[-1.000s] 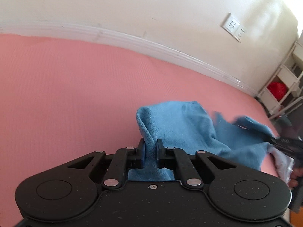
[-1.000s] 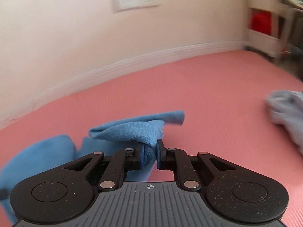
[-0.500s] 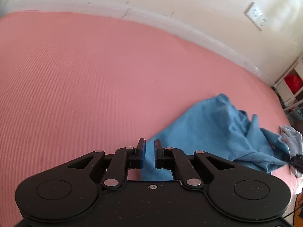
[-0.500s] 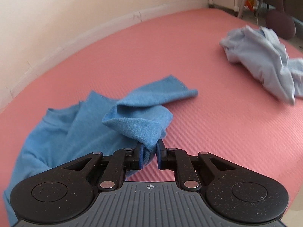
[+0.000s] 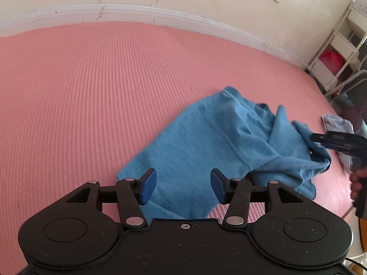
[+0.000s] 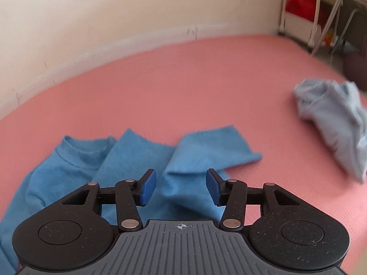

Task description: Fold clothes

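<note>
A blue shirt [image 5: 218,142] lies rumpled on the pink mat [image 5: 80,91]. My left gripper [image 5: 183,189] hovers open over the shirt's near edge, nothing between its blue pads. In the right wrist view the same blue shirt [image 6: 137,158] shows its collar at the left and a sleeve spread to the right. My right gripper [image 6: 181,189] stands open just above a raised fold of it. From the left wrist view the right gripper [image 5: 335,139] appears at the shirt's far right end, a hand behind it.
A crumpled light grey garment [image 6: 337,119] lies on the mat to the right. The wall and white skirting [image 5: 160,16] border the mat's far side. A white shelf unit [image 5: 339,52] with a red item stands at the right corner.
Both grippers have opened and let go of the blue shirt, which now lies on the mat. The shirt has dropped from its lifted, bunched state and spread flatter.
</note>
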Action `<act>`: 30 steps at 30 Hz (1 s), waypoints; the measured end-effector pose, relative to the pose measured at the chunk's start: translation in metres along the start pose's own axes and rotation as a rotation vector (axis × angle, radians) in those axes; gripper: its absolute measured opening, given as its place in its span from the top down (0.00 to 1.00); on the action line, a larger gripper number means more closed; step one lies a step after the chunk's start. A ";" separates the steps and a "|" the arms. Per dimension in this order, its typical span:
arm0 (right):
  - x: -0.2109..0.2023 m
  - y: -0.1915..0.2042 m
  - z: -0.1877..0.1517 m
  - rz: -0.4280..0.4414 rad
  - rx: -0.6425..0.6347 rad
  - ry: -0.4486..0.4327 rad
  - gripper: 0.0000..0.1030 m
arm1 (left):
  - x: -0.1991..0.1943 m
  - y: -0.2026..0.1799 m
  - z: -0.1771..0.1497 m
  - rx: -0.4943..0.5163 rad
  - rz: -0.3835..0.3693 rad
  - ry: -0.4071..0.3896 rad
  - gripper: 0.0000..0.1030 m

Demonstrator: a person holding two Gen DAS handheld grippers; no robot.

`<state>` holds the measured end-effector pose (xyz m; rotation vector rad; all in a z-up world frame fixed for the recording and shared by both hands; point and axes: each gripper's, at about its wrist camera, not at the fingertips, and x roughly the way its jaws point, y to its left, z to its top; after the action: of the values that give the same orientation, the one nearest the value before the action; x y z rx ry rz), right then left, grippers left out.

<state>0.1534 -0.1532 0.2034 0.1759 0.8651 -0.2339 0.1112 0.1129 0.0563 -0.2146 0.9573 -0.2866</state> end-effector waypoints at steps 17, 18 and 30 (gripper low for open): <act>0.015 -0.097 0.016 -0.326 0.147 0.124 0.93 | -0.014 0.011 -0.014 0.018 0.004 0.031 0.46; 0.016 -0.104 0.015 -0.329 0.170 0.147 0.92 | -0.016 0.011 -0.015 0.022 0.006 0.029 0.45; -0.024 -0.060 0.082 -0.100 -0.232 0.184 0.56 | -0.022 -0.005 -0.008 0.097 0.031 0.029 0.40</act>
<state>0.1817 -0.2277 0.2707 -0.0637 1.0777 -0.2105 0.0925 0.1153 0.0701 -0.1069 0.9715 -0.3078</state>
